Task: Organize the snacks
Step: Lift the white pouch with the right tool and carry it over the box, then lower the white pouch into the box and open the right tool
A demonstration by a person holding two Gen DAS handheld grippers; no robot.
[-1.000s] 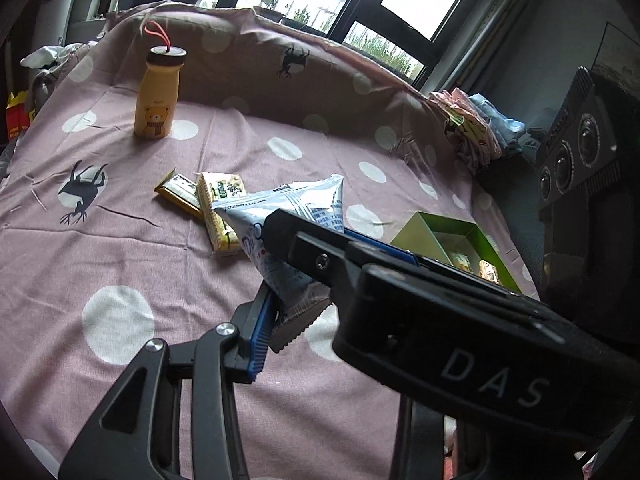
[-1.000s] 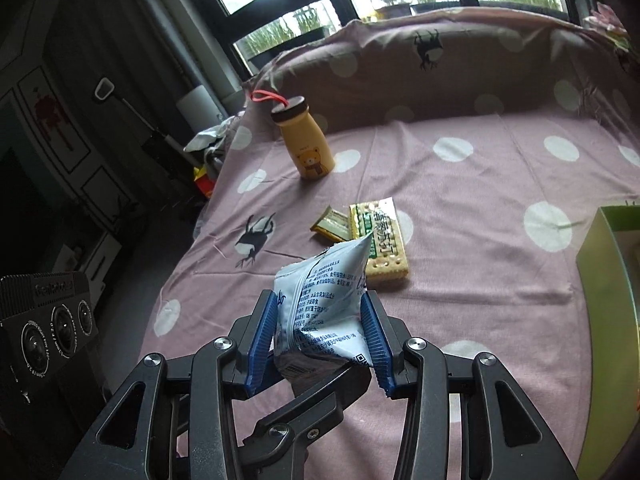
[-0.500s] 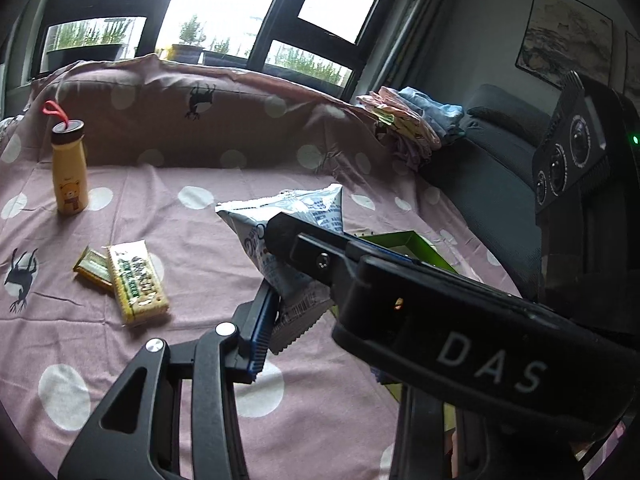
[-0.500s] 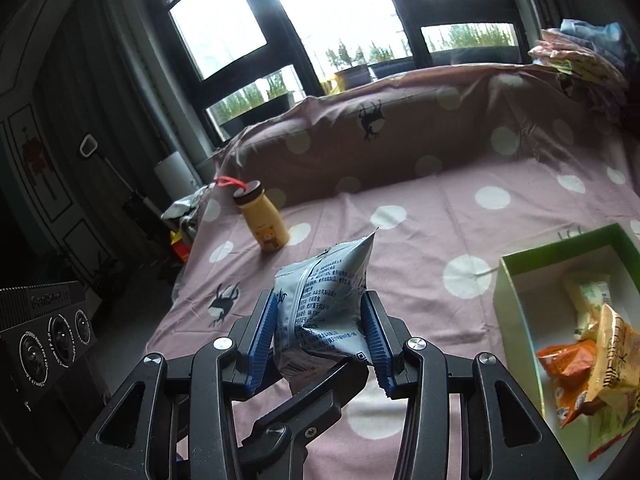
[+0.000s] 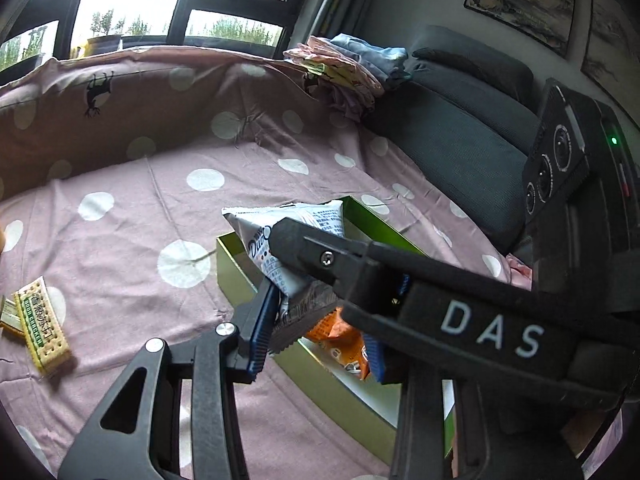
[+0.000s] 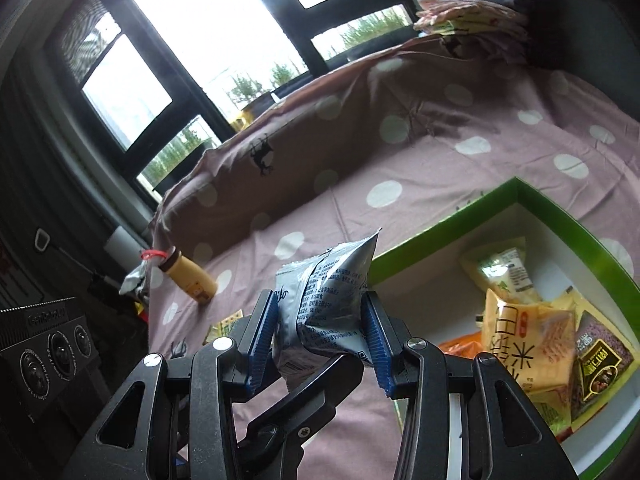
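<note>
My right gripper is shut on a silver snack bag, held in the air at the near left corner of the green box. The box holds several snack packs, among them a yellow pack. In the left wrist view the same silver bag hangs above the green box, with the right gripper's black arm crossing in front. My left gripper has its blue pads on either side of the bag's lower edge; whether they touch it I cannot tell. A green cracker pack lies on the sheet at left.
A yellow bottle with a red loop lies at the far left of the pink dotted sheet. Folded clothes are piled at the back right beside a dark sofa. Windows run along the back.
Both grippers have swung right with the silver bag, from above the cracker packs to above the green box. The bottle and crackers have slid to the left edge of view.
</note>
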